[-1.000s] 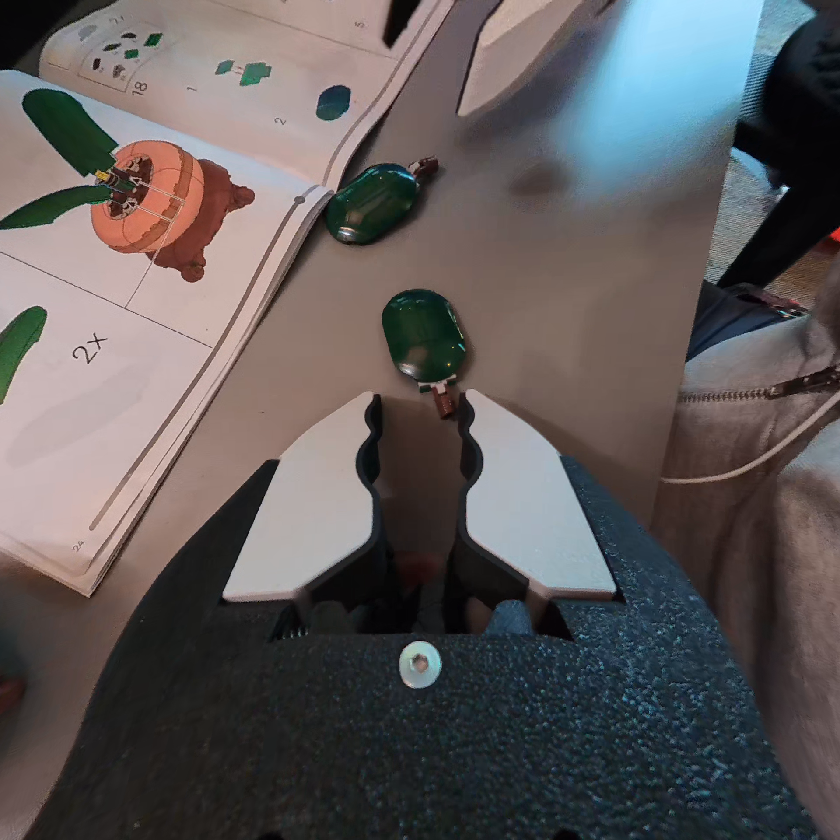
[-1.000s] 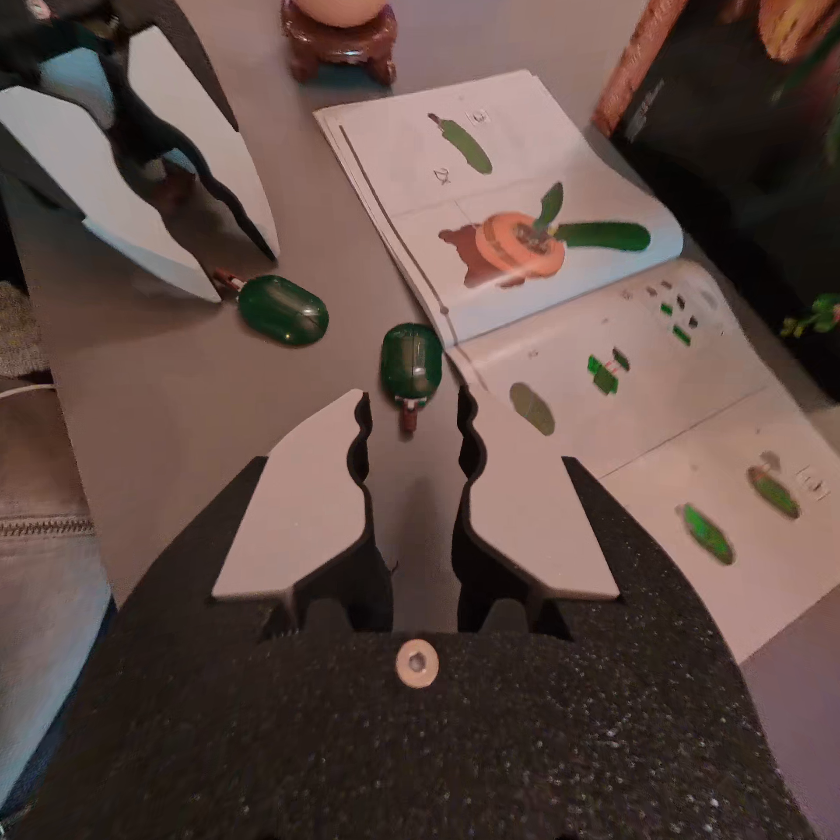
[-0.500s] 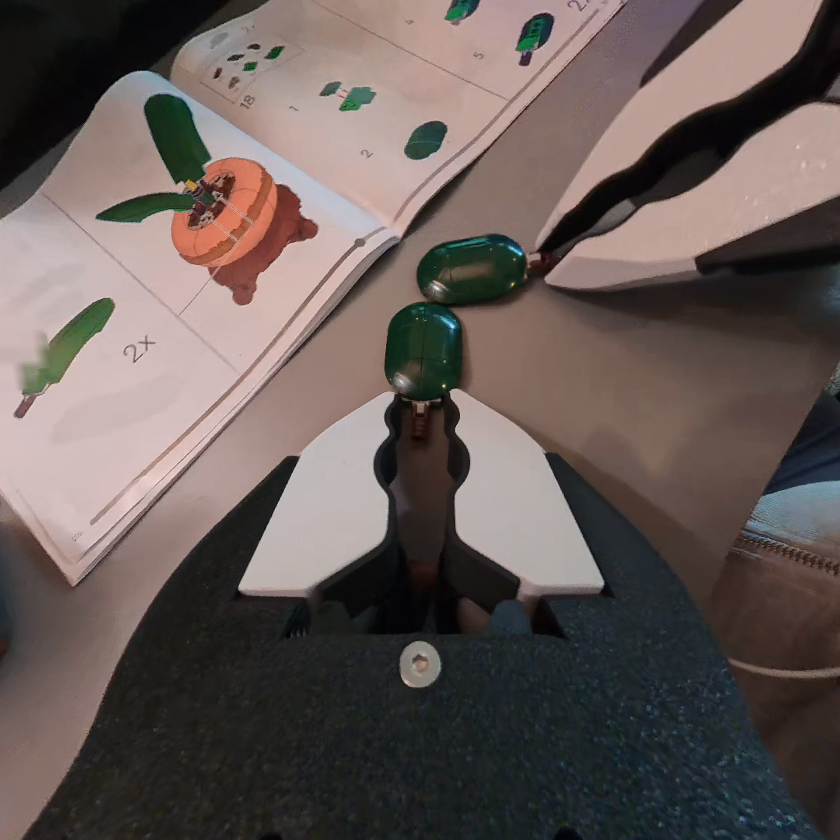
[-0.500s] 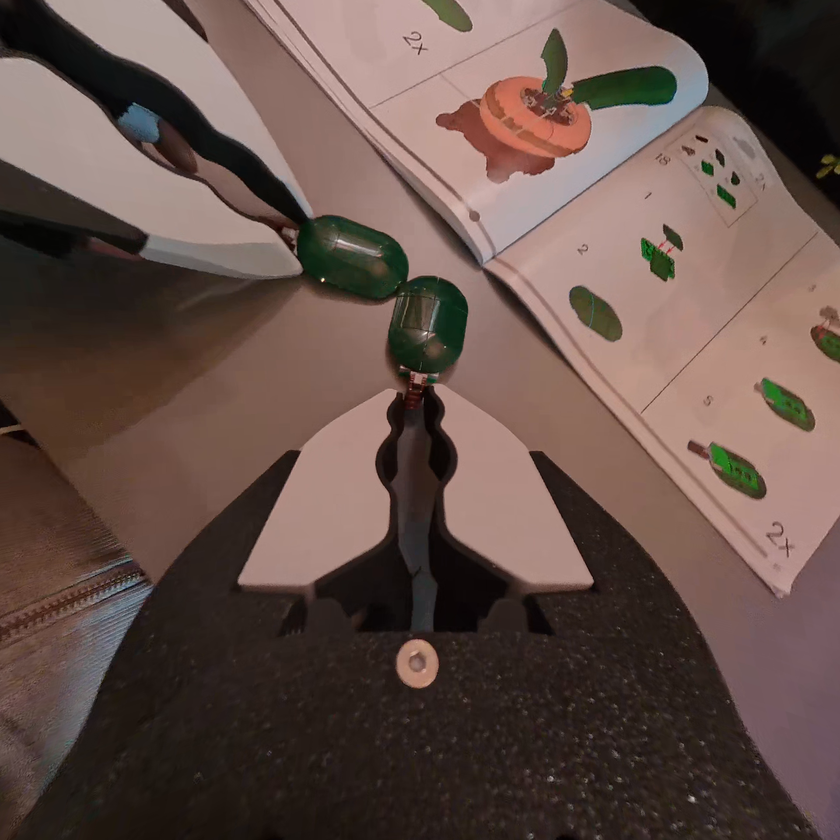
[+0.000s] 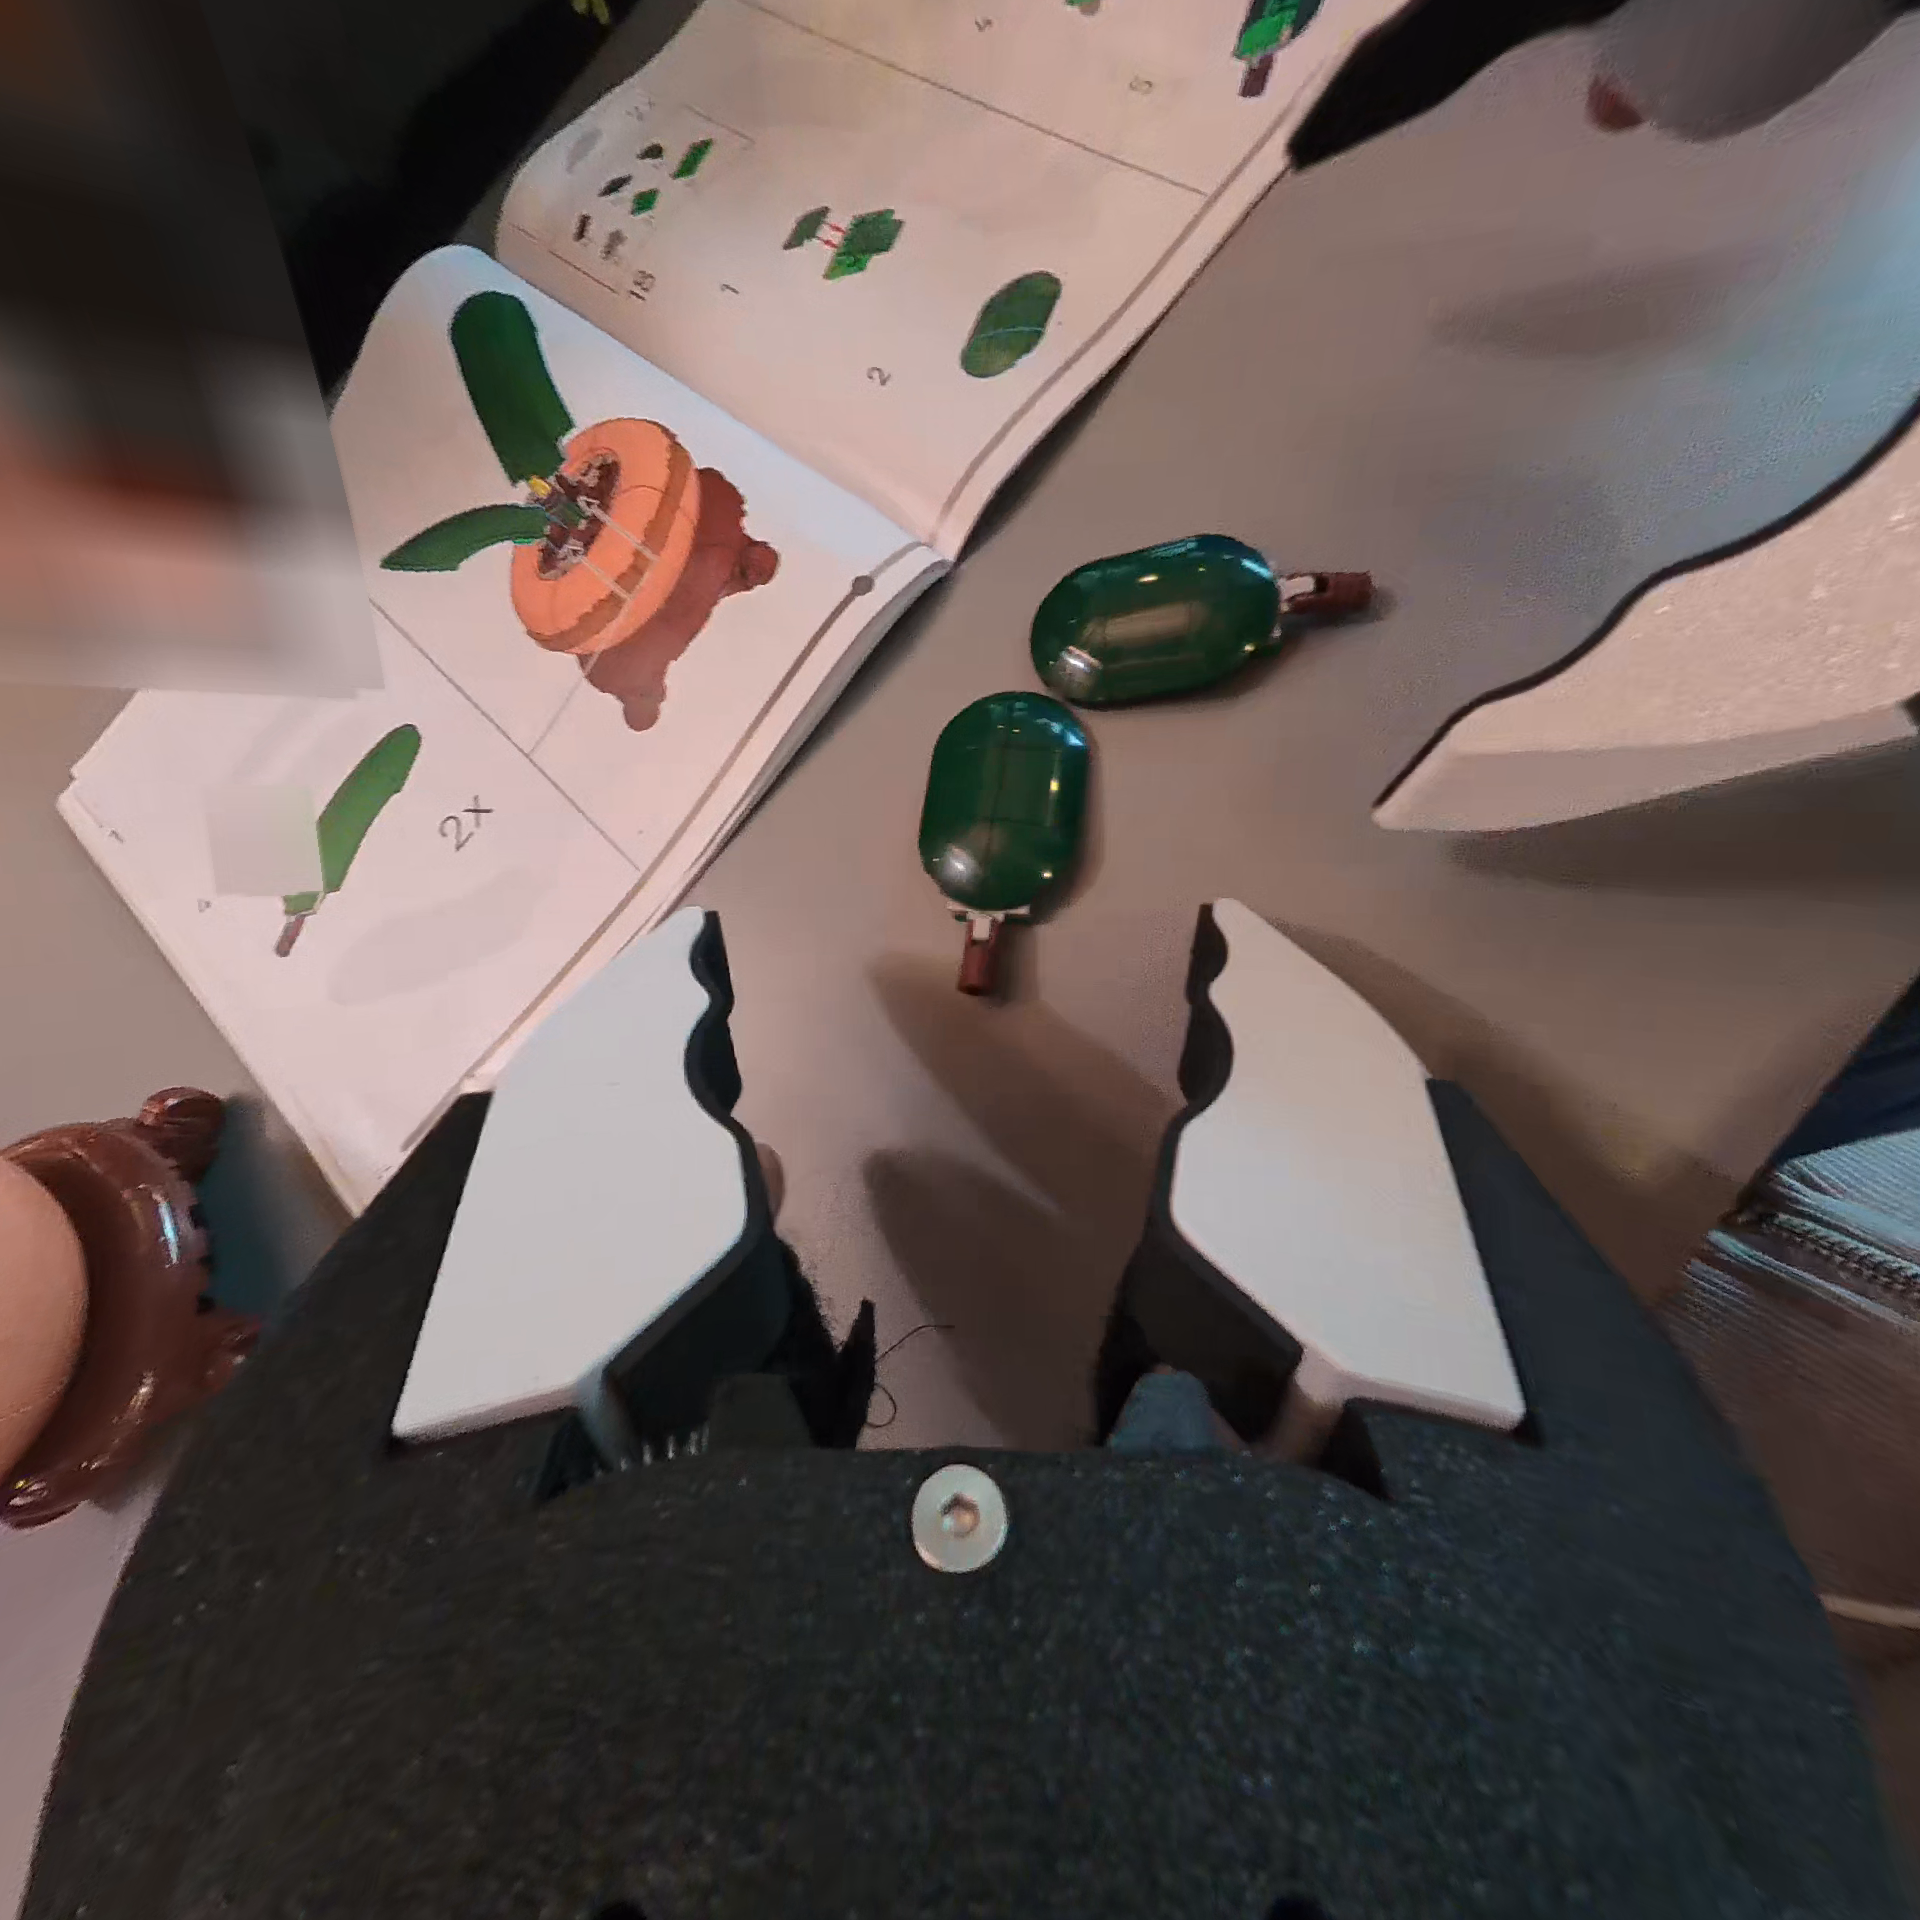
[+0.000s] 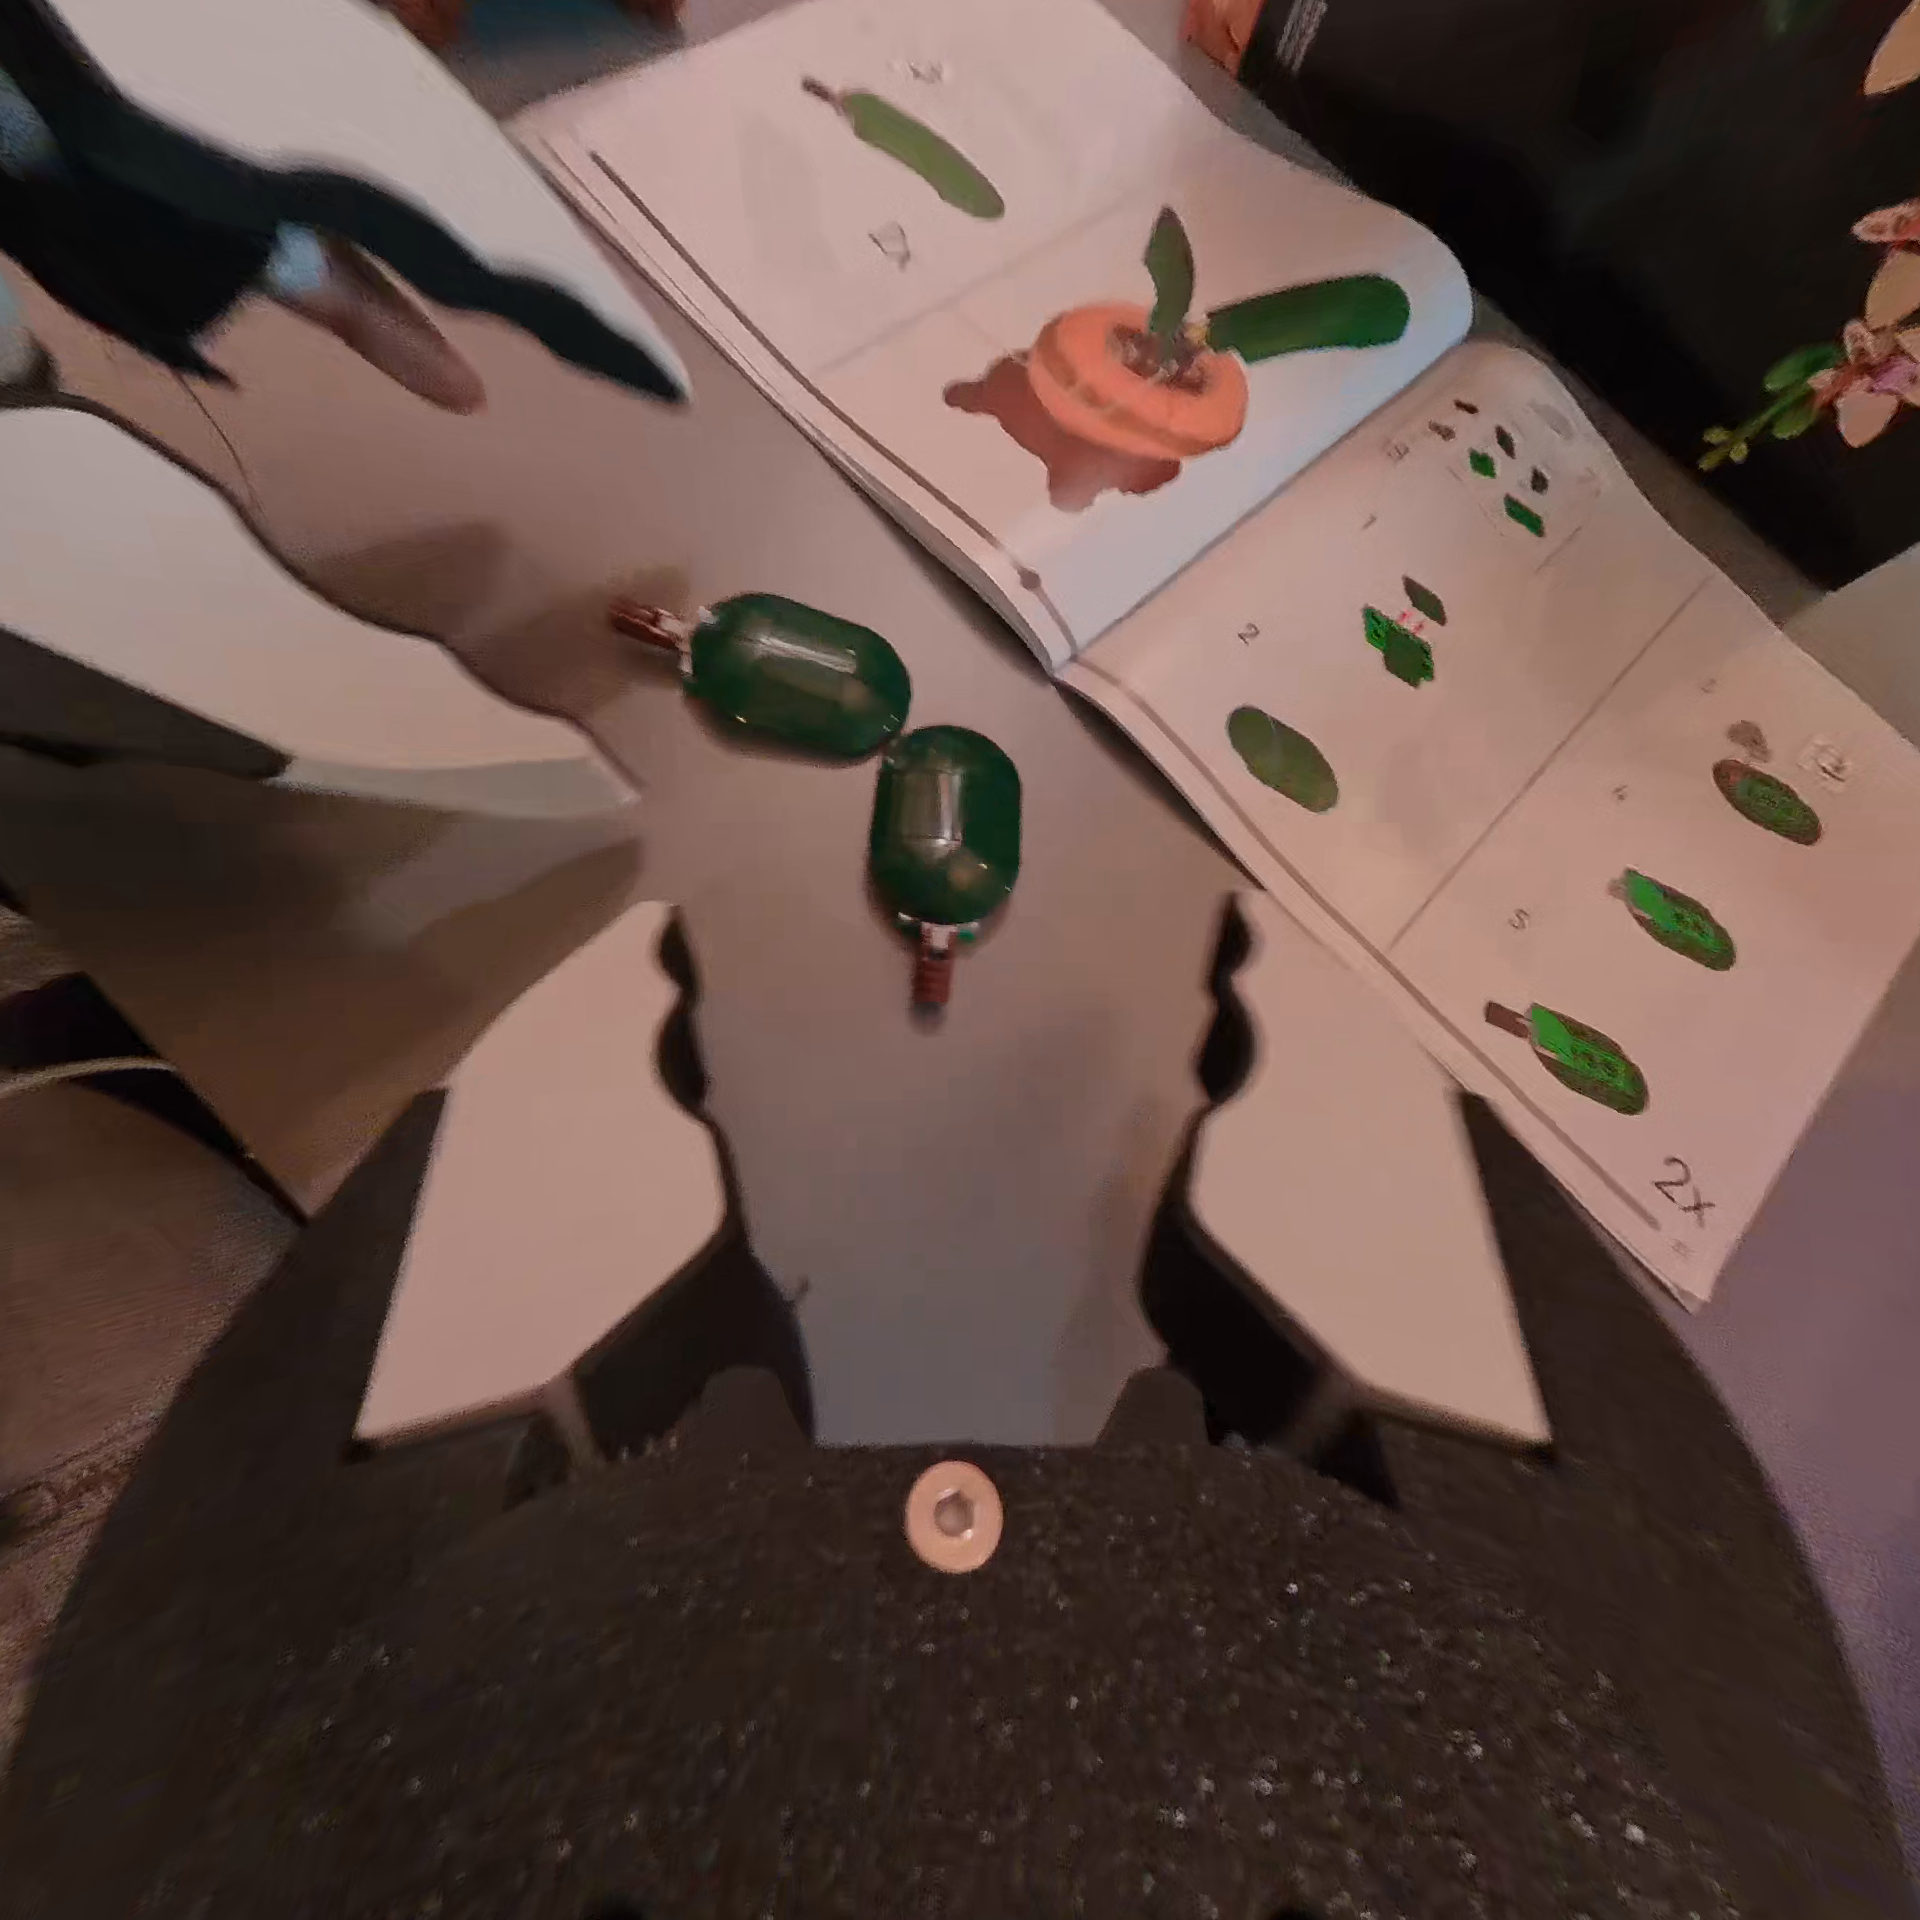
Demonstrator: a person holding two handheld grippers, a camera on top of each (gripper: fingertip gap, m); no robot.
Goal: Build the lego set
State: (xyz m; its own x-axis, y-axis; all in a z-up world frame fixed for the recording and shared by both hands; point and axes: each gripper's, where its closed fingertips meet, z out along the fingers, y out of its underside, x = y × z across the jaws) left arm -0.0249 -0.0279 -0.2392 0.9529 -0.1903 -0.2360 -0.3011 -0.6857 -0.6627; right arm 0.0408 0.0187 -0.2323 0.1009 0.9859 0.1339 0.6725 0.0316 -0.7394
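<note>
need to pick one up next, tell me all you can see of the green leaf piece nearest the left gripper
The green leaf piece is a glossy dark green oval shell, seemingly plastic, lying flat on the grey table. A short brown stem on a small white joint sticks out toward the open left gripper, which does not touch it. Its far end meets or nearly meets the second leaf piece. The instruction booklet lies to its left.

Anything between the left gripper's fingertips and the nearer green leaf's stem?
Nothing: in the left wrist view, only bare grey table separates the open left gripper from the leaf.
</note>
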